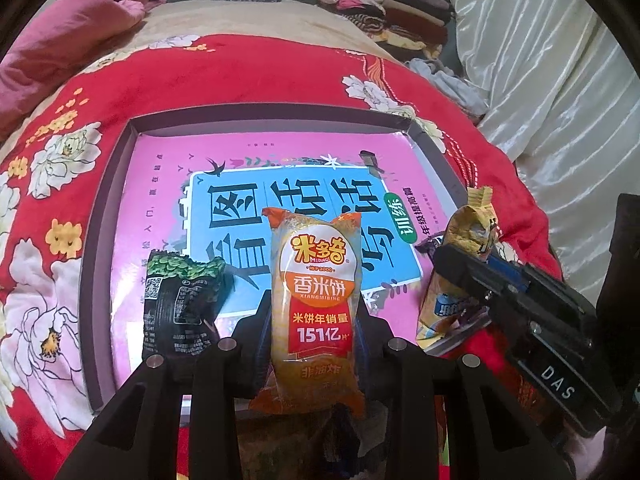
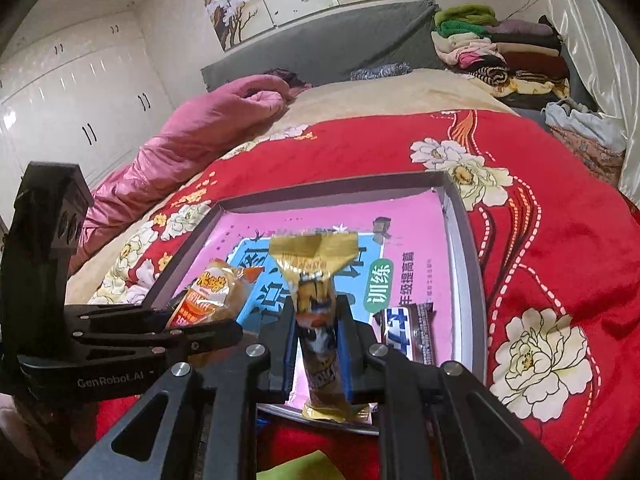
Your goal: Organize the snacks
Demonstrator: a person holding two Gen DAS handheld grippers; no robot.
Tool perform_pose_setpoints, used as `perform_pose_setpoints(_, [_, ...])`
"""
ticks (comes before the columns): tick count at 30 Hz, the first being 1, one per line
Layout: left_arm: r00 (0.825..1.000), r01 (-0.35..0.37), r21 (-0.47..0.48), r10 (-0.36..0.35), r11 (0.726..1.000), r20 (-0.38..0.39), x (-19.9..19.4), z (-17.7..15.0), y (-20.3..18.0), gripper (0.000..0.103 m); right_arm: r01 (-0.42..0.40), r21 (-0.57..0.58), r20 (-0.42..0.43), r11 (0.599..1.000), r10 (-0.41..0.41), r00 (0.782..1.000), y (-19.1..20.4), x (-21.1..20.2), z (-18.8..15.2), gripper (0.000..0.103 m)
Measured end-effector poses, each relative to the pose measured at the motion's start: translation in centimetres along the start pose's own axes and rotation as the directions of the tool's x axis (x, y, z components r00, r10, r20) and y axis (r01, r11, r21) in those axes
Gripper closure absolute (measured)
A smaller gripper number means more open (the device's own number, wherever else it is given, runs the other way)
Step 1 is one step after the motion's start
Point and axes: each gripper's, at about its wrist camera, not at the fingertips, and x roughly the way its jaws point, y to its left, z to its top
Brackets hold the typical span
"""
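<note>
Four wrapped snacks are counted across the two wrist views, together with two grippers and one shallow tray. An orange rice cracker packet (image 1: 314, 300), glossy and pillow-shaped, is pinched upright by the jaws of the left gripper (image 1: 314, 320), low at the tray's 6 o'clock edge. A slim gold bar (image 2: 320, 320), crinkled foil with a flared fin at the top, is clamped by the nearly closed jaws of the right gripper (image 2: 320, 344), also upright at the tray's near edge.

Two snacks are lying loose inside the tray. A black and green packet (image 1: 182, 300), crumpled and printed with a square code, is seen at 9 o'clock from the held rice cracker packet, just beside the left gripper's finger. A brown chocolate bar (image 2: 412, 332) with serrated wrapper ends is seen at 3 o'clock from the gold bar, near the tray's right wall.

The tray (image 1: 100, 216) is rectangular with low purple-grey walls, and its floor is covered by a pink booklet (image 1: 160, 184) with a blue panel of large characters. It is set on a red flowered quilt (image 1: 240, 72) over a bed. A pink duvet (image 2: 192, 140) is bunched at 10 o'clock, folded clothes (image 2: 500, 52) are stacked at 1 o'clock, and white cupboards (image 2: 72, 92) are seen at the far left.
</note>
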Motion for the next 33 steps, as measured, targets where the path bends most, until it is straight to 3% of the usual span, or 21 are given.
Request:
perform_pose_setpoints(14, [1.0, 0.003, -0.002, -0.003, 1.0, -0.02, 1.4, 0.3, 0.0, 0.068, 0.017, -0.013, -0.071, 1.0, -0.018, 0.997, 0.0, 1.3, -0.7, 0.084])
perform_pose_setpoints(33, [1.0, 0.011, -0.004, -0.011, 1.0, -0.021, 1.7, 0.3, 0.3, 0.062, 0.017, -0.007, -0.076, 1.0, -0.017, 0.997, -0.1, 1.2, -0.7, 0.083])
